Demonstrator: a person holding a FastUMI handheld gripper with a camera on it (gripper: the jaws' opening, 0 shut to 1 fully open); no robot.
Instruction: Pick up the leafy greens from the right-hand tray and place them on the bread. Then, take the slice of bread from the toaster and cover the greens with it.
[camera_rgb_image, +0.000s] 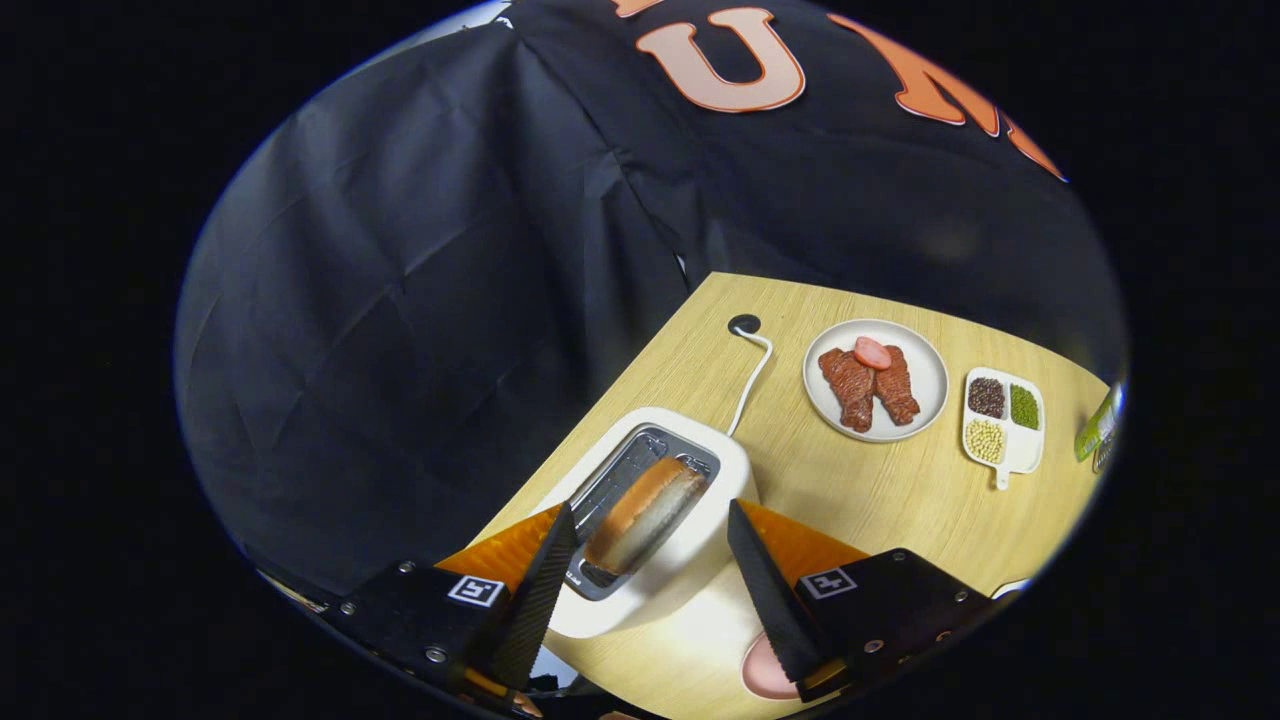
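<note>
One wooden surface (880, 500) spread below, backed by the black booth wall. Nearest on it, a white two-slot toaster (690, 560) lying just ahead of the tool (648, 560), its long axis running diagonally away between the fingers, white cable (752, 380) trailing off its far end toward a dark port in the surface. Beyond and to the right, a round white plate (925, 375) carrying two slabs of cooked meat (870, 385) and a pink sausage slice (872, 352); further right, a small white divided dish (1020, 450) with dark, green and yellow beans in separate compartments, and at the far right a sliver of something green, too cut off to name. In the toaster's nearer slot, the slice of bread (643, 515), standing on edge, crust up, its length aligned with the slot and so with the gap between the fingers. Tool released, jaws spread wide, one dark ribbed finger to each side of the toaster, touching nothing. Bread sits squarely between and just ahead of the fingertips, thin faces turned toward the pads — by the look of it, a straight descent and a squeeze across the thickness would take it. Leafy greens and the base bread not made out here; judged from the lineup, the second half of the task is at hand.
</note>
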